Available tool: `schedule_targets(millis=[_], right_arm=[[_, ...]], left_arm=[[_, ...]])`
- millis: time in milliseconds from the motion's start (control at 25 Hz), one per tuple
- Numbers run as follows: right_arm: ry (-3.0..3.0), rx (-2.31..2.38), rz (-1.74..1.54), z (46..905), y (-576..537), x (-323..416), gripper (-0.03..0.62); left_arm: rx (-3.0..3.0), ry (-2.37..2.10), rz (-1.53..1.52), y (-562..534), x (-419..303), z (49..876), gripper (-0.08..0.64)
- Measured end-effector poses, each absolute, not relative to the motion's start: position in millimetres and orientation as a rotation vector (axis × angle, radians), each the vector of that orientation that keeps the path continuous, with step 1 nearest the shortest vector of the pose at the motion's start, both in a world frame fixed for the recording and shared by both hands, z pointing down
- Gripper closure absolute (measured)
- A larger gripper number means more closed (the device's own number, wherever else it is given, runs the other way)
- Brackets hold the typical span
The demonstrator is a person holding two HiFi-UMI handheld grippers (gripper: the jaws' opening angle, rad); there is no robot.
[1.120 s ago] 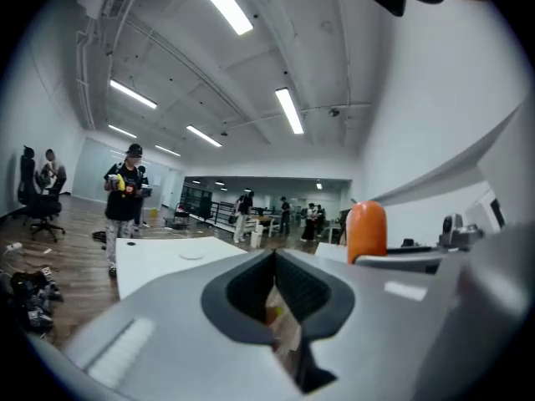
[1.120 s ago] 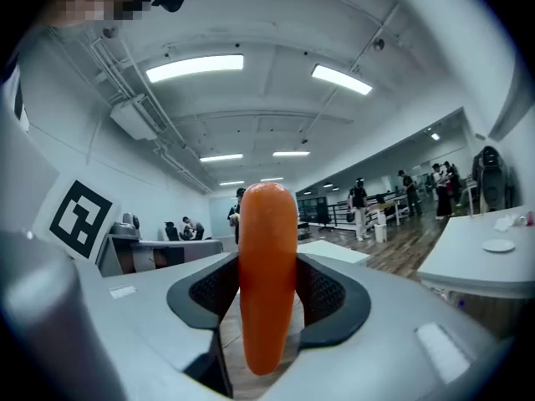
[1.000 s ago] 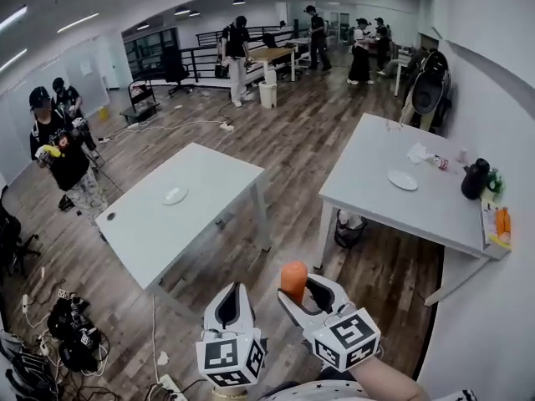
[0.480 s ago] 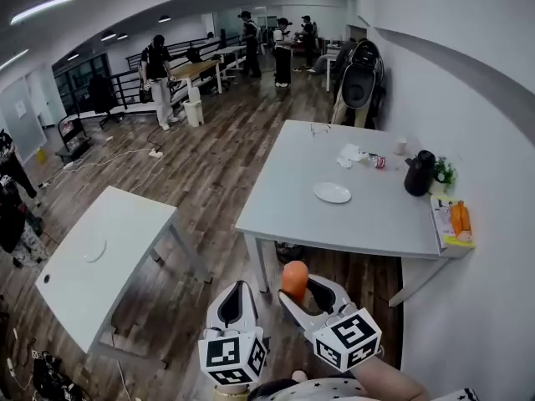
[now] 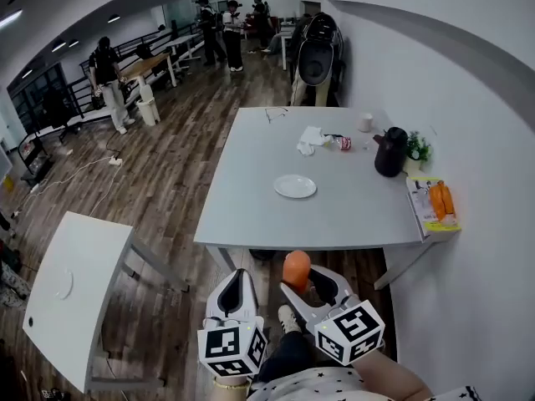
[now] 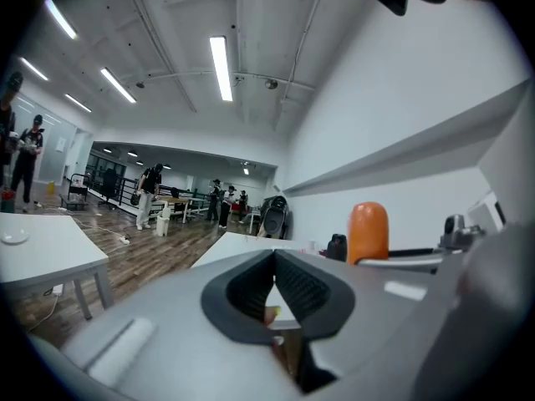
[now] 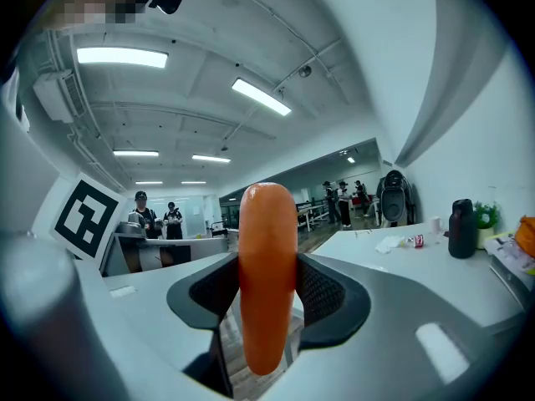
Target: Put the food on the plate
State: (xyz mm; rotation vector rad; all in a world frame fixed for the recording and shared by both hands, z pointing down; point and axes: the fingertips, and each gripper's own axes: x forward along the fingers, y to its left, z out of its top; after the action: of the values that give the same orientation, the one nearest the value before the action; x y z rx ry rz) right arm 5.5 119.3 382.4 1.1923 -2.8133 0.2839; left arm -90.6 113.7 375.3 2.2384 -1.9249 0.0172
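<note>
Sausage upright in the right gripper - jaws clamped on its middle, both ends poking free. Left gripper hangs beside it, jaw tips touching, nothing between them. Both are held low, short of the table - the plate sits bare near its middle, well apart from the sausage.

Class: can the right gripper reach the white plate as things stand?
Probably not yet: the right gripper, holding the sausage, is short of the table edge; the plate lies mid-table, nothing between.
</note>
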Motion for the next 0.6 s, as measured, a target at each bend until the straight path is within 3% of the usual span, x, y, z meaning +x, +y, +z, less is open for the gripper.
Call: schedule_targets(millis=[600], right_arm=[[-2.654,1.328,0.314,406.4,-118.1,55.8,0.382]], left_arm=[[2.347,-1.770,0.051,-125.4,-45.5,396.0,0.553]])
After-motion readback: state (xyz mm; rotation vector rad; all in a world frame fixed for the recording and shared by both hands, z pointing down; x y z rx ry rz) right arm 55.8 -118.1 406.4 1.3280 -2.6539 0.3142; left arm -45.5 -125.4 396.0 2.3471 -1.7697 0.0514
